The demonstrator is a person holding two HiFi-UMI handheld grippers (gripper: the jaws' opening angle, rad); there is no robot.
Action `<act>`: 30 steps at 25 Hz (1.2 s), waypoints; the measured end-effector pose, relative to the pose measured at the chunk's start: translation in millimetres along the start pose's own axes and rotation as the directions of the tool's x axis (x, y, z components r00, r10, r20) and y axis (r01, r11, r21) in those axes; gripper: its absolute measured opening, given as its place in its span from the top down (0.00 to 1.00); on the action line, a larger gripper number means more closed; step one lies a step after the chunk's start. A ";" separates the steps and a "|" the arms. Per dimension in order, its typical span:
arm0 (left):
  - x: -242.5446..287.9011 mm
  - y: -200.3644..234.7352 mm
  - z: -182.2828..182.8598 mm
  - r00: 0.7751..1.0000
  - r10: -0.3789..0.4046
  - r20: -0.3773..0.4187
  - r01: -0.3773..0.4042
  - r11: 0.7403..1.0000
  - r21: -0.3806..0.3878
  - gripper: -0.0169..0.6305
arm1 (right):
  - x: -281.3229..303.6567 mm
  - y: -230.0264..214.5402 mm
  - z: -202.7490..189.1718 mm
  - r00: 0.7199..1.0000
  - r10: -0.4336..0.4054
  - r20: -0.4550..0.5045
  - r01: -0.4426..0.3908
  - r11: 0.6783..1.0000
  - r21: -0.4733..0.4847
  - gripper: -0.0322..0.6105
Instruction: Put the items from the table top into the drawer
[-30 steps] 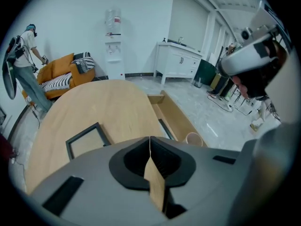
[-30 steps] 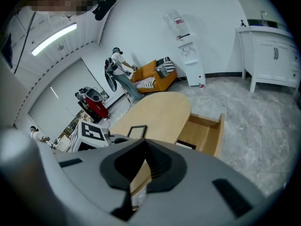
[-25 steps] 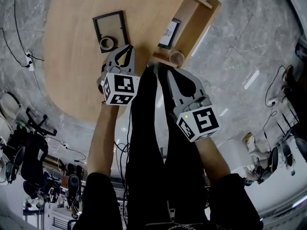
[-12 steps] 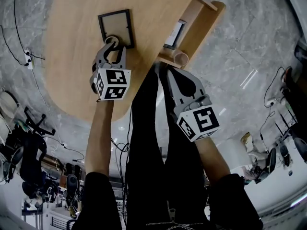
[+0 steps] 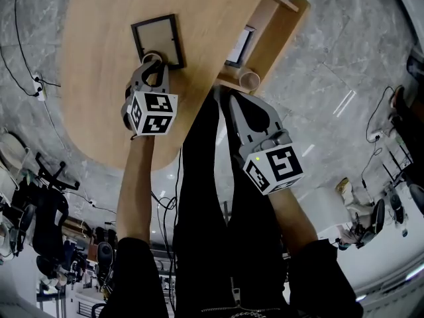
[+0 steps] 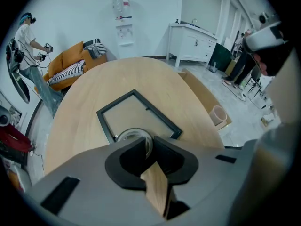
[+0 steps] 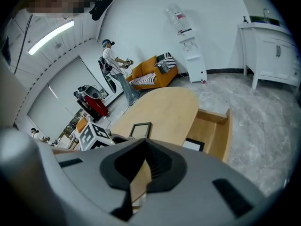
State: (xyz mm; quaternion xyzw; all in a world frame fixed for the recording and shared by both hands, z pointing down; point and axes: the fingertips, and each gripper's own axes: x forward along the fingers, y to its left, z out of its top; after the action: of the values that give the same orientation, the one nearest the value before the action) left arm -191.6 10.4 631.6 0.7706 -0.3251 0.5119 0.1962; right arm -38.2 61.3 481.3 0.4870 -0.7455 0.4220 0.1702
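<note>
Tape roll (image 6: pixel 128 135) lies at the tips of the left gripper (image 6: pixel 149 144), whose jaws, just closing, pinch only its wall. Picture frame (image 6: pixel 134 114) lies just beyond. Risk: the thin bite slips, or lifting drags the frame.

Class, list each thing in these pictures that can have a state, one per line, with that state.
Drawer: open.
Cup: upright in the drawer.
Tape roll: flat on the table, wall between the left jaws.
Left hand-held gripper: jaws have just been closing, gripping the tape roll.
Right hand-held gripper: shut, empty.
Black frame: flat on the table.
</note>
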 end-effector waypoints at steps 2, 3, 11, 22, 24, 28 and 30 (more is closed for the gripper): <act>-0.5 0.1 0.5 1.000 0.000 0.000 0.000 1.000 0.001 0.89 | -0.4 -1.0 -0.1 1.000 -0.005 0.002 0.005 1.000 0.007 0.94; -0.9 0.1 1.3 1.000 0.001 0.001 -0.001 1.000 0.001 0.89 | -0.7 -1.5 0.3 1.000 -0.006 0.003 0.006 1.000 0.010 0.94; -2.6 -3.7 12.9 1.000 0.002 0.016 -0.002 1.000 0.010 0.90 | -3.7 -8.0 3.5 1.000 -0.007 0.011 0.007 1.000 0.017 0.94; 1.9 -32.9 54.9 0.998 -0.038 0.048 0.034 0.997 0.071 0.90 | -23.7 -32.3 9.2 0.998 -0.041 0.053 0.038 0.998 0.053 0.94; 3.6 -40.8 64.3 0.997 -0.046 0.054 0.041 0.996 0.085 0.90 | -29.8 -39.2 9.2 0.997 -0.051 0.061 0.047 0.997 0.063 0.94; 8.7 -58.1 80.6 0.996 -0.068 0.063 0.060 0.991 0.116 0.90 | -42.1 -54.6 6.8 0.994 -0.079 0.074 0.073 0.993 0.090 0.94; 12.1 -66.3 87.2 0.995 -0.078 0.063 0.069 0.989 0.134 0.90 | -47.2 -62.3 5.1 0.992 -0.093 0.082 0.084 0.991 0.106 0.94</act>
State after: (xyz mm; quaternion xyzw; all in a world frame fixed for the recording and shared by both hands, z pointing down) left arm -84.3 -1.5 609.9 0.8102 -0.2686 0.4981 0.1527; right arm 38.9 74.1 475.8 0.5458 -0.7070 0.4302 0.1309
